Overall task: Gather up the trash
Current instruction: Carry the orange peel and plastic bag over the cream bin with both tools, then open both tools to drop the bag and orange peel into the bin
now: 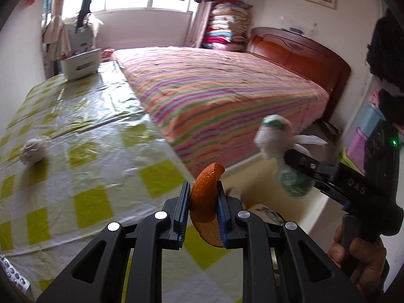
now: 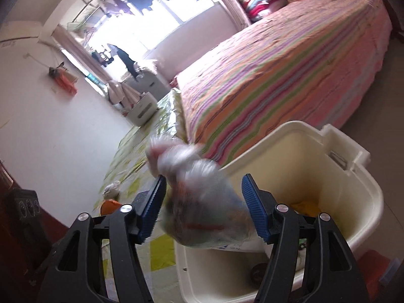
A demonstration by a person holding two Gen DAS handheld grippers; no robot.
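- Right wrist view: my right gripper (image 2: 203, 207) hangs over the cream bin (image 2: 353, 181), jaws spread wide, and the blurred plastic bag (image 2: 202, 202) sits between them; whether it touches a pad I cannot tell. I judge it is mid-drop.
- The bin already holds some scraps at its bottom, so collecting looks partly done.
- My left gripper (image 1: 203, 202) is pinched shut on an orange peel (image 1: 205, 197), held above the table edge.
- A crumpled paper ball (image 1: 34, 149) waits on the checked tablecloth (image 1: 88, 126).
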